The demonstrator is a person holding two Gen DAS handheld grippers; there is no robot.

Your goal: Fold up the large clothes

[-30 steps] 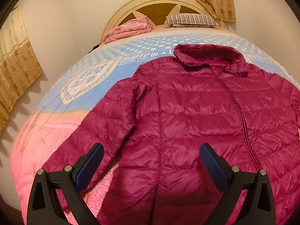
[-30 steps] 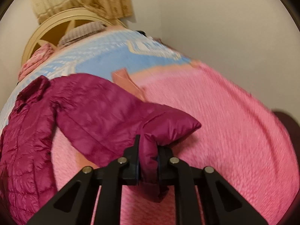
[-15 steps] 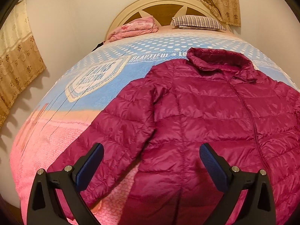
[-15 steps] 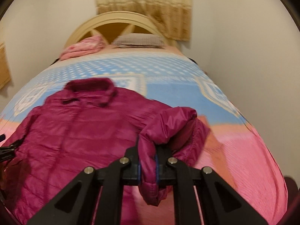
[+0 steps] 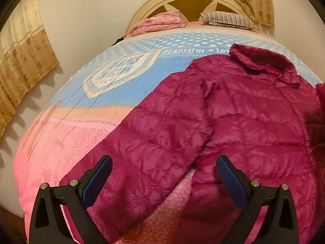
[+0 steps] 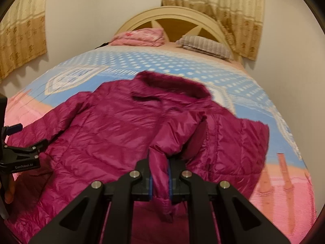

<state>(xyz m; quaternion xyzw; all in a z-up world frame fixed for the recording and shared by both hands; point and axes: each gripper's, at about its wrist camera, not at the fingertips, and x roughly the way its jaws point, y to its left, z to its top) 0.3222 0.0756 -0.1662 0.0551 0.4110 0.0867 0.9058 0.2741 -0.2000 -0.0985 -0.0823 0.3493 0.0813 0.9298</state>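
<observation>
At the far left hangs a tan patterned curtain [image 5: 22, 65] against the pale wall, and beside it the bed [image 5: 67, 142] spreads out under a cover that is pink near the foot and blue with white dots toward the head. The left gripper [image 5: 163, 174] hovers over the near part of the bed with its jaws spread wide, the 2 blue pads [image 5: 97, 178] well apart and nothing pinched between them; in the right wrist view it shows only at the left edge [image 6: 19, 142]. Under and between those open fingers lies the jacket's left-hand sleeve [image 5: 146, 152], stretched flat and slanting down toward the pink foot of the cover. The magenta puffer jacket [image 5: 243, 122] itself lies face up across the middle of the bed, collar [image 6: 172, 85] toward the curved cream headboard [image 6: 172, 16], hem toward the cameras. At the head of the bed a folded pink blanket [image 6: 138, 36] sits left of a striped pillow [image 6: 205, 45]. Further right, the right gripper [image 6: 159, 181] is clamped tight on the cuff end of the other sleeve [image 6: 233, 142], a fold of magenta fabric squeezed between its pads, and that sleeve is lifted and doubled over onto the jacket's body. Another tan curtain [image 6: 233, 10] hangs behind the headboard on the right.
</observation>
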